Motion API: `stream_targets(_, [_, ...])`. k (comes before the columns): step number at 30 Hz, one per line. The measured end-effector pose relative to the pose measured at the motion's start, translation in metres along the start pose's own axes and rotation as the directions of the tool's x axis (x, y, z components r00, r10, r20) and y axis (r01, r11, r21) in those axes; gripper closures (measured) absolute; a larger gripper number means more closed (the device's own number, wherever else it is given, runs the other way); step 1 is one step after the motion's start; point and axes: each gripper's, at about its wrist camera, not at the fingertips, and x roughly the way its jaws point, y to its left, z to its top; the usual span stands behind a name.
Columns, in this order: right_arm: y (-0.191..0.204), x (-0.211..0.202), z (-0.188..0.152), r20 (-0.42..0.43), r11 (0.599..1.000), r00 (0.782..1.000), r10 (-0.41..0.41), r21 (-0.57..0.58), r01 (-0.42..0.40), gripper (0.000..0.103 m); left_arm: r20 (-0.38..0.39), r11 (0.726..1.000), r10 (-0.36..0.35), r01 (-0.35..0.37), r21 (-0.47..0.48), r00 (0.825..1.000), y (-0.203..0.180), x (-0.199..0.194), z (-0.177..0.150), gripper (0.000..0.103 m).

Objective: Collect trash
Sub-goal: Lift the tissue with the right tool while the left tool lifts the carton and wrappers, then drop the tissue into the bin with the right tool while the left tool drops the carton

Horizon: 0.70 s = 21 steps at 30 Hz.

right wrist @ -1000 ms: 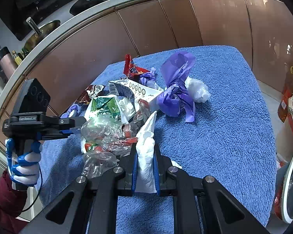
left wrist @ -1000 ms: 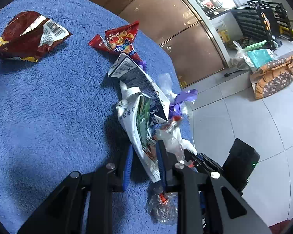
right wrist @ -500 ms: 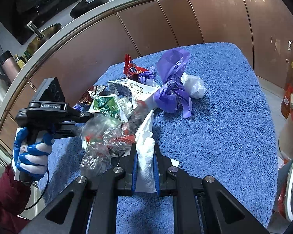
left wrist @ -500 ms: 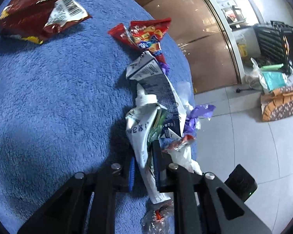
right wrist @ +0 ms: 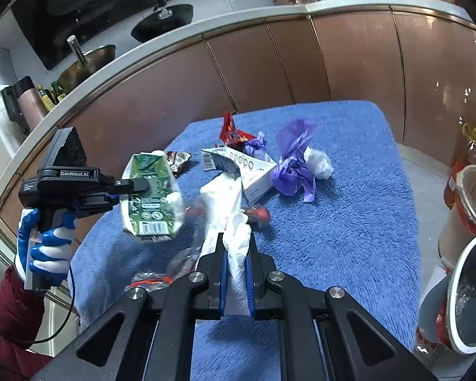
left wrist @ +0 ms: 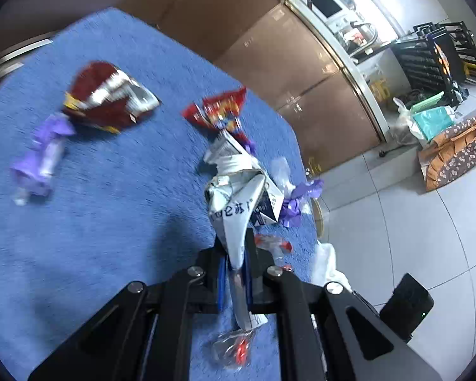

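Observation:
My left gripper (left wrist: 236, 250) is shut on a crumpled white and green carton (left wrist: 234, 212) and holds it above the blue towel; the right wrist view shows that carton (right wrist: 149, 197) in the air. My right gripper (right wrist: 236, 247) is shut on a white tissue (right wrist: 234, 238) low over the towel (right wrist: 349, 222). On the towel lie a flattened white box (right wrist: 254, 171), a purple bag (right wrist: 293, 165), a red snack wrapper (left wrist: 220, 111), a dark red chip bag (left wrist: 108, 98) and clear wrappers (left wrist: 231, 349).
A purple wrapper (left wrist: 41, 158) lies at the towel's left. Brown cabinets (right wrist: 269, 73) run behind the table. Paper cups and a bin (right wrist: 466, 285) stand at the right edge. Tiled floor (left wrist: 412, 222) with bags lies beyond the table's right side.
My left gripper closed on the carton and lifted it off the pile. My right gripper kept hold of the tissue and rose slightly.

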Motion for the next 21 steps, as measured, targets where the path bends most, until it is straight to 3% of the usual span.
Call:
stream_targets(6, [0.01,-0.027,0.0,0.057,1.0,0.998,-0.012,0.002,0.012,0.094,0.082,1.0,0.01,-0.012,0.026,0.997,-0.009,-0.052,-0.003,0.095])
stream_targets(10, [0.005,-0.047,-0.003,0.102,0.999,0.994,-0.043,0.024,0.041,0.094,0.087,0.995,-0.019,0.011,0.096,0.996,-0.043,-0.063,-0.009,0.095])
stream_targets(16, [-0.039,-0.092,-0.018,0.172,0.98,0.97,-0.173,0.131,0.152,0.094,-0.019,0.972,-0.093,0.095,0.213,0.995,-0.123,-0.021,-0.017,0.095])
stream_targets(21, [-0.094,-0.133,-0.04,0.187,0.914,0.909,-0.372,0.243,0.324,0.094,-0.158,0.937,-0.11,0.156,0.311,0.981,-0.199,0.049,-0.03,0.095])
